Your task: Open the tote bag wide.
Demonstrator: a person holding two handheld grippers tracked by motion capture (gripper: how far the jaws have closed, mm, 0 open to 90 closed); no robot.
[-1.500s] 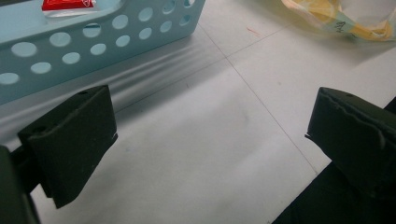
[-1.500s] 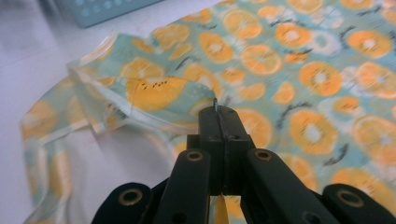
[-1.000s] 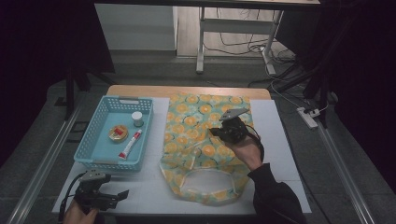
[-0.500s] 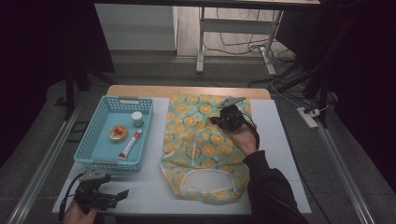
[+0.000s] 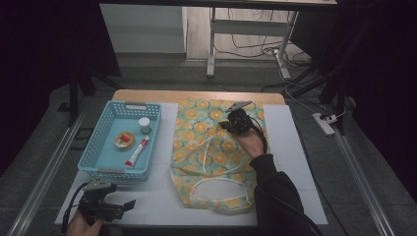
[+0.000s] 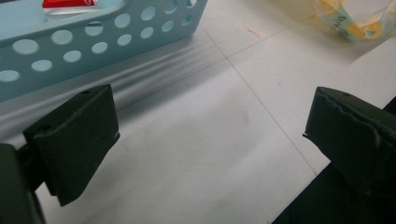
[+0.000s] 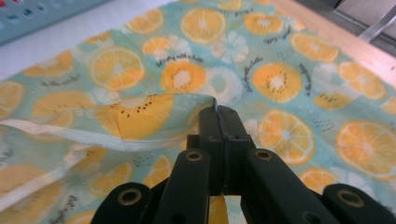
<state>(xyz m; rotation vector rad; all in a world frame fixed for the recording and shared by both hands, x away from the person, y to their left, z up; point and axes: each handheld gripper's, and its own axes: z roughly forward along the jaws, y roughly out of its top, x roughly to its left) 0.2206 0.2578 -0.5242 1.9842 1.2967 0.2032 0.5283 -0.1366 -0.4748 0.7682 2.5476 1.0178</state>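
On table — bag (image 7: 140, 116) edge pinched in R gripper (image 7: 219, 109).

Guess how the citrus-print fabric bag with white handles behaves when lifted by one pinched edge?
Likely floppy: the citrus-print fabric bag lies flat, and its edge folds over where the right gripper pinches it. Probably light, since that thin layer lifts in a soft curl. The white handles may dangle and snag.

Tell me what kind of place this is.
Probably a lab or workshop set up for recording: a white table on a dark floor between metal rails, with loose cables and a power strip behind it.
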